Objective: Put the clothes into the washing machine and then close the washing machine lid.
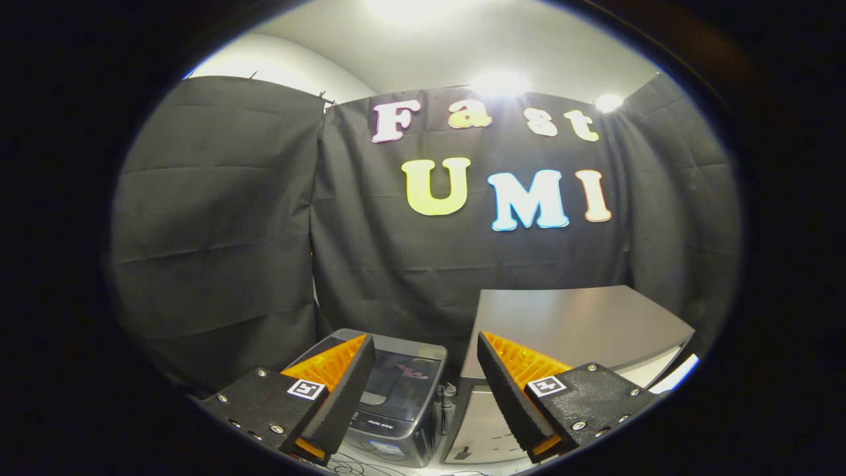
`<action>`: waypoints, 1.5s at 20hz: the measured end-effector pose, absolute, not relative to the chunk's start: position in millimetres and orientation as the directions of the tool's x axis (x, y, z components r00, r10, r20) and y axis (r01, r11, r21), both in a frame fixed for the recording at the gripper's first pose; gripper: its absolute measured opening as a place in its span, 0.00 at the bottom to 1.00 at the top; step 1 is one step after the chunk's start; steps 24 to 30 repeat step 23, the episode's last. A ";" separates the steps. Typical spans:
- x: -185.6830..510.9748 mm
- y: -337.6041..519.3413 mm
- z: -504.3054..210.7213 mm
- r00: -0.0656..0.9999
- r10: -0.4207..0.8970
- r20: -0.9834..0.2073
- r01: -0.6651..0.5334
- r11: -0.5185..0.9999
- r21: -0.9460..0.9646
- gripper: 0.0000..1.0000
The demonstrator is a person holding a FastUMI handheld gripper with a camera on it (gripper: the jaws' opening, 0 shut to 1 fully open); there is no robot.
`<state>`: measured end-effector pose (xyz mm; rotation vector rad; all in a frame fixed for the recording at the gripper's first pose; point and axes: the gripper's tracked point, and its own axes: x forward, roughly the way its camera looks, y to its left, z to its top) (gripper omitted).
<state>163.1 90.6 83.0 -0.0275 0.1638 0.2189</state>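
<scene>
My gripper (423,344) is open, its two fingers spread wide with nothing between them. Below and just ahead, seen in the gap between the fingers, stands a small grey washing machine (400,403) with a dark, glossy lid (403,380) lying flat and shut on top. A pink smudge shows on or through the lid. I see no clothes.
A grey cabinet (575,324) with a flat top stands right of the washing machine, behind my right finger. Hoses (446,400) run between the two. Black cloth walls close off the back and both sides.
</scene>
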 end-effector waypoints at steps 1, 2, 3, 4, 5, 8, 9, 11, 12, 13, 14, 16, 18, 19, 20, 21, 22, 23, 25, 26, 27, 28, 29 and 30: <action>157.3 79.3 86.1 0.967 0.202 -0.157 -0.207 0.978 -0.012 0.96; 150.9 67.2 88.6 0.970 0.190 -0.151 -0.194 0.981 -0.015 0.96; 145.2 55.5 90.0 0.973 0.177 -0.145 -0.181 0.983 -0.019 0.96; 139.9 43.8 90.3 0.976 0.163 -0.141 -0.168 0.986 -0.020 0.95; 134.3 33.0 90.5 0.979 0.151 -0.140 -0.156 0.988 -0.020 0.96; 117.4 1.9 89.7 0.984 0.113 -0.136 -0.117 0.993 -0.020 0.96; 111.4 -7.9 89.1 0.986 0.102 -0.135 -0.106 0.994 -0.020 0.95; 101.8 -26.8 89.7 0.989 0.078 -0.129 -0.082 0.996 -0.025 0.96; 98.2 -36.8 89.8 0.990 0.065 -0.127 -0.069 0.997 -0.027 0.96; 95.0 -45.4 88.4 0.990 0.054 -0.128 -0.058 0.998 -0.025 0.96; 91.3 -53.6 86.7 0.990 0.043 -0.132 -0.046 0.999 -0.022 0.96; 86.0 -65.8 84.3 0.991 0.025 -0.134 -0.027 1.000 -0.014 0.96; 81.1 -74.1 84.4 0.991 0.015 -0.133 -0.017 1.000 -0.012 0.96; 79.8 -75.8 84.3 0.991 0.015 -0.132 -0.017 1.000 -0.013 0.96; 78.3 -77.4 85.4 0.991 0.014 -0.130 -0.017 1.000 -0.018 0.96; 77.9 -78.4 86.7 0.992 0.015 -0.128 -0.018 1.000 -0.022 0.96; 77.1 -78.7 88.2 0.992 0.016 -0.124 -0.020 0.999 -0.025 0.95; 77.6 -77.6 88.8 0.992 0.019 -0.122 -0.022 0.999 -0.027 0.96; 77.6 -77.6 88.8 0.992 0.019 -0.122 -0.022 0.999 -0.027 0.96; 77.6 -77.6 88.8 0.992 0.019 -0.122 -0.022 0.999 -0.027 0.96; 77.6 -77.6 88.8 0.992 0.019 -0.122 -0.022 0.999 -0.027 0.96; 77.6 -77.6 88.8 0.992 0.019 -0.122 -0.022 0.999 -0.027 0.96; 77.6 -77.6 88.8 0.992 0.019 -0.122 -0.022 0.999 -0.027 0.96; 77.6 -77.6 88.8 0.992 0.019 -0.122 -0.022 0.999 -0.027 0.96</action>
